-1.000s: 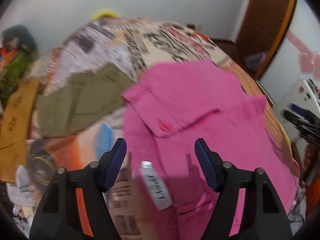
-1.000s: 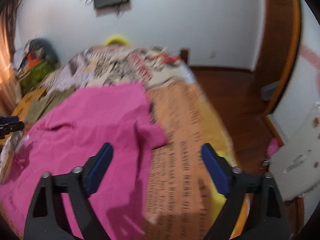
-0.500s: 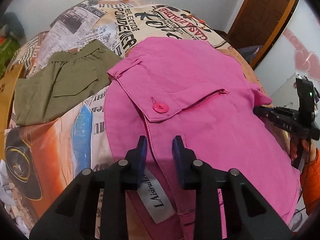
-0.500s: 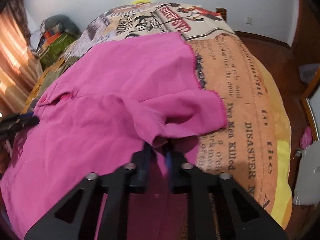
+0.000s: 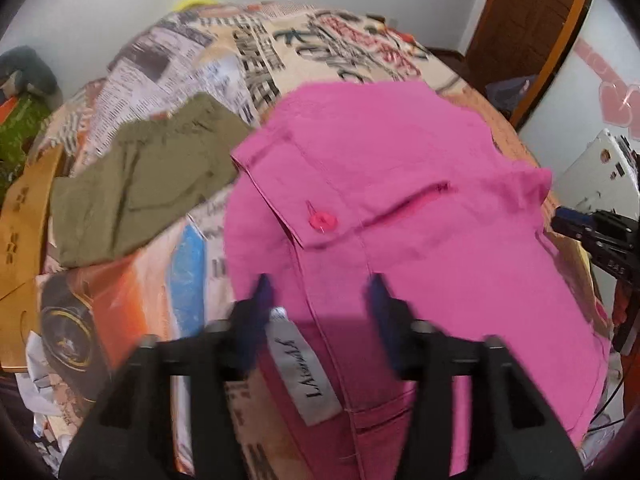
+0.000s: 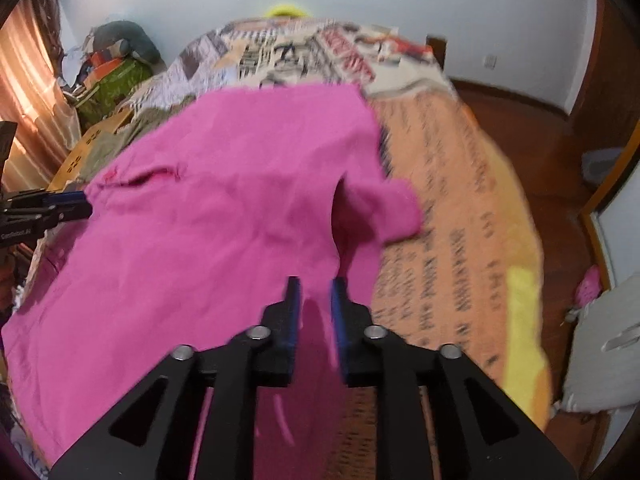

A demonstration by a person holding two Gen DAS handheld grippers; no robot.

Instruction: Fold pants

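Left wrist view: my left gripper [image 5: 318, 300] has its fingers spread wide above the pink pants [image 5: 400, 184], straddling the waistband just beside the white label [image 5: 304, 372]. Those pants lie spread on the newspaper-print bedspread [image 5: 224, 52], with olive shorts [image 5: 140, 180] beside them. Right wrist view: my right gripper [image 6: 314, 300] has fingers nearly together with pink cloth between them; whether they grip it, I cannot tell.
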